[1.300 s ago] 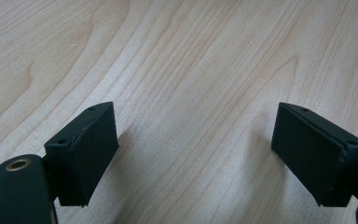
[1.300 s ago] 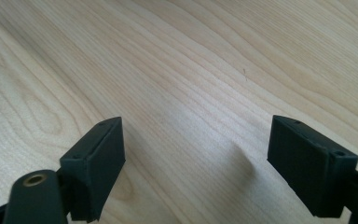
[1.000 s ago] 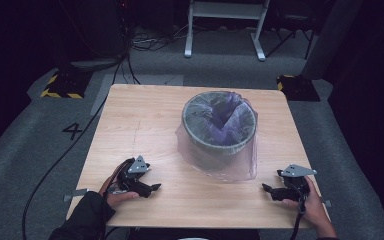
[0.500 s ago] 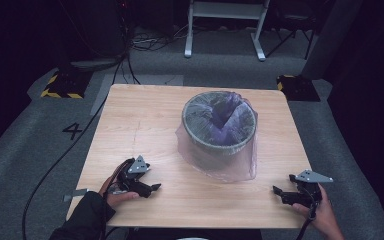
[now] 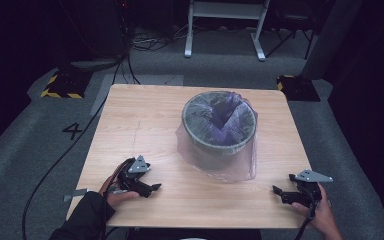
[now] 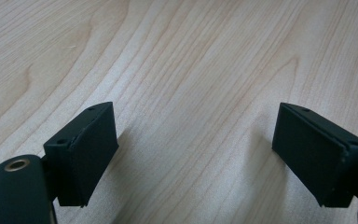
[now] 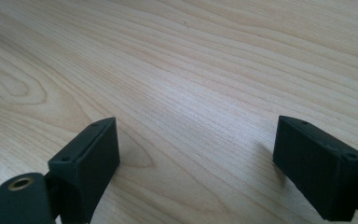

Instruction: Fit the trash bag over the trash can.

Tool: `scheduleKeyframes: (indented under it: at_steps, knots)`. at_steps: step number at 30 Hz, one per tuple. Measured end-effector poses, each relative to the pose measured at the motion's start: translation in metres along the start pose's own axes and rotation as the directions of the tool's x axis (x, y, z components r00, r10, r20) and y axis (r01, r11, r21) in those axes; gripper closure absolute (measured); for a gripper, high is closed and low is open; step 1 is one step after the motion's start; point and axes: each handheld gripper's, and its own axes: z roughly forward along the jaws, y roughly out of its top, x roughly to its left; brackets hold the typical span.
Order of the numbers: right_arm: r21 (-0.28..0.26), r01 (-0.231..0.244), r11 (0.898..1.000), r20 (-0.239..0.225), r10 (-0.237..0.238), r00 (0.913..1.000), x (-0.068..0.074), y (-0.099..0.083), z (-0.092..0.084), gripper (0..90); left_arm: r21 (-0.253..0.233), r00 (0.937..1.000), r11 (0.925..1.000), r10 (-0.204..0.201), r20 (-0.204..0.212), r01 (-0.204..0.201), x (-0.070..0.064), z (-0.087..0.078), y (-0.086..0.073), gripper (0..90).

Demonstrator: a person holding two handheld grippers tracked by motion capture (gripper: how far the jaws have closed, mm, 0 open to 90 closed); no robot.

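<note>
Left hand-held gripper [image 5: 147, 188] rests on the bench [image 5: 145, 120] near its front left corner, held by the person's left hand [image 5: 114, 190], dark sleeve [image 5: 82, 220] coming in from the bottom edge. Grey plate on top, cable trailing off to the left. In the left gripper view its jaws stand wide apart, released, w/ bare wood grain between them; nothing gripped.

Right hand-held gripper [image 5: 282, 192] sits at the front right corner of the bench, close to the edge, held by the right hand [image 5: 320, 215]. Right gripper view: jaws also spread wide, released, bare wood between them.

Bin [image 5: 219, 122] stands upright approx. mid-bench, a bit right of centre and toward the far side. Grey, round, mesh-like wall. A thin clear purple-tinted bag [image 5: 225, 160] is draped over it: part bunched down inside the bin, the rest hanging outside over the near side and spreading onto the bench toward the front right. Bag's lower edge lies on the wood, well apart from both grippers.

Bin sits between the two grippers, farther back than either.

Floor [image 5: 40, 150] around is grey carpet, w/ a "4" mark [image 5: 73, 131] left of the bench.
</note>
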Motion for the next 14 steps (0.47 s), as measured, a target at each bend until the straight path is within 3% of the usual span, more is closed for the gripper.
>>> scheduleKeyframes:
  at_steps: [14]
  knots:
    - [0.000, 0.006, 1.000, -0.007, -0.006, 1.0000, -0.0010, 0.0007, 0.0008, 14.0, 0.000, 1.0000, 1.0000, 0.002, 0.005, -0.002, 0.0011, 0.0014, 0.0014, 13.2]
